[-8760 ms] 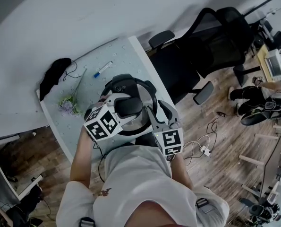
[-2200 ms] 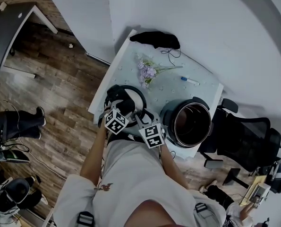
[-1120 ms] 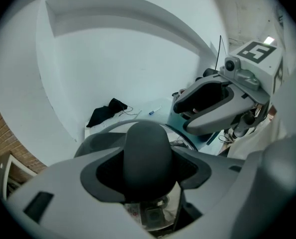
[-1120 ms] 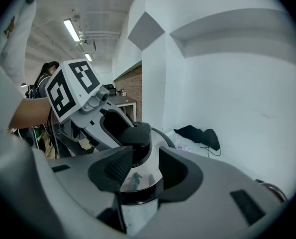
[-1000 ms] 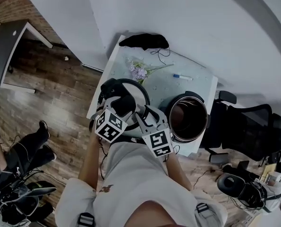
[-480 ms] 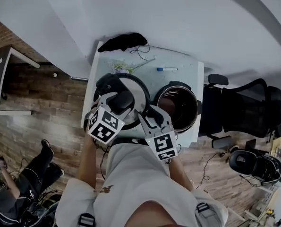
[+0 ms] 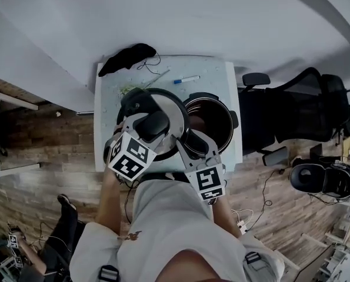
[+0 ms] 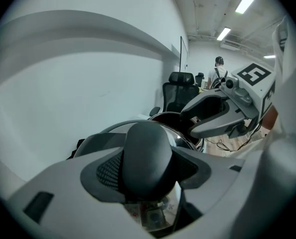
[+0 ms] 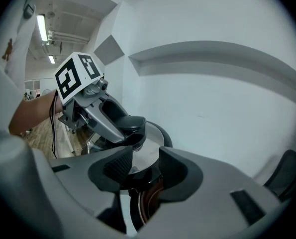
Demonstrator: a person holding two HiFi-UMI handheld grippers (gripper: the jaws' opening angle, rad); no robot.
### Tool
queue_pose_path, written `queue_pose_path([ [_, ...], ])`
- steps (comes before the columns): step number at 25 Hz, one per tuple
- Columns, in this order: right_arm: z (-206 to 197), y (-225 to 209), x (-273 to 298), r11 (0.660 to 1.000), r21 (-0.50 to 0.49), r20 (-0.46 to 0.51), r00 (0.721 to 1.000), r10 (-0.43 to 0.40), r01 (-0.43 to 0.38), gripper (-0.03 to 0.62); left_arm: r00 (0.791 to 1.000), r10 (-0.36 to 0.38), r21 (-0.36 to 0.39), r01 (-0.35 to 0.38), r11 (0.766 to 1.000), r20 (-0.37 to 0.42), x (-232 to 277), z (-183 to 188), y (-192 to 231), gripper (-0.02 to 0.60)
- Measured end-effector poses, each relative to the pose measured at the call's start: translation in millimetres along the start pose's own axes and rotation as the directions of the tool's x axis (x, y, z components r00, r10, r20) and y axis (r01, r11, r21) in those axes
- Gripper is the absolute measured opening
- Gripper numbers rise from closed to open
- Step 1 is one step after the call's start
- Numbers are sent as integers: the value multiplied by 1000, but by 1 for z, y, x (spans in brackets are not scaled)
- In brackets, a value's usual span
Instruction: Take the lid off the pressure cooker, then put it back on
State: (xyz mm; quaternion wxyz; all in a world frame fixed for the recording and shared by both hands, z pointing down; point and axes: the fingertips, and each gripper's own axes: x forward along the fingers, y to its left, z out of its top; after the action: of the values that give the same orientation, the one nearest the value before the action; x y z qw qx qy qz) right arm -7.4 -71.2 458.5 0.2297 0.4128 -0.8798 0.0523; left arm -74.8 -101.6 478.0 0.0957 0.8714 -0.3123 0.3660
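Refitting was judged the step in hand. The lid (image 7: 172, 111) hung clear of the bench (image 7: 222, 75), tilted, with its right edge overlapping the left rim of the open pressure cooker (image 7: 216, 122). The left tool (image 7: 152, 126) was clamped on the black knob (image 8: 147, 156) at the lid's centre, its jaws pressed against both sides. The right tool (image 7: 192, 144) appeared to grip the lid's near edge, where a dark part sat between its narrowly spaced pads (image 9: 114, 167).

By judgement, the lid had to travel further right until it was centred over the cooker's mouth, and it had to be levelled before descent. Both tools needed to lower together, since an uneven drop would likely have cocked the rim against the cooker wall. The knob was rounded, so the grip there might have let the lid swing. Tilt was therefore best controlled from the edge grip. Any locking lugs required alignment before a closing turn, but their position could not be made out.
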Motion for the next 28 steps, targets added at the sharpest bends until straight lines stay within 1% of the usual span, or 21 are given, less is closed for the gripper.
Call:
queue_pose_path([
  [4, -5, -16, -12, 998, 33, -9, 998, -62, 62, 166, 998, -55, 54, 55, 997, 6, 11, 18, -11, 276],
  [7, -10, -28, -20, 993, 54, -17, 994, -106, 107, 166, 995, -103, 100, 102, 990, 6, 21, 31, -19, 276],
  [13, -24, -50, -37, 976, 98, -43, 981, -188, 192, 166, 977, -211, 176, 209, 962, -3, 45, 51, -43, 276],
  [19, -40, -71, -51, 952, 143, -77, 962, -260, 269, 166, 947, -320, 243, 318, 916, -29, 69, 67, -67, 276],
  [23, -50, -83, -60, 937, 167, -97, 950, -296, 308, 166, 927, -371, 281, 370, 886, -53, 83, 75, -80, 276],
  [28, -60, -95, -68, 920, 192, -117, 939, -325, 342, 166, 896, -436, 325, 439, 838, -86, 96, 81, -96, 276],
])
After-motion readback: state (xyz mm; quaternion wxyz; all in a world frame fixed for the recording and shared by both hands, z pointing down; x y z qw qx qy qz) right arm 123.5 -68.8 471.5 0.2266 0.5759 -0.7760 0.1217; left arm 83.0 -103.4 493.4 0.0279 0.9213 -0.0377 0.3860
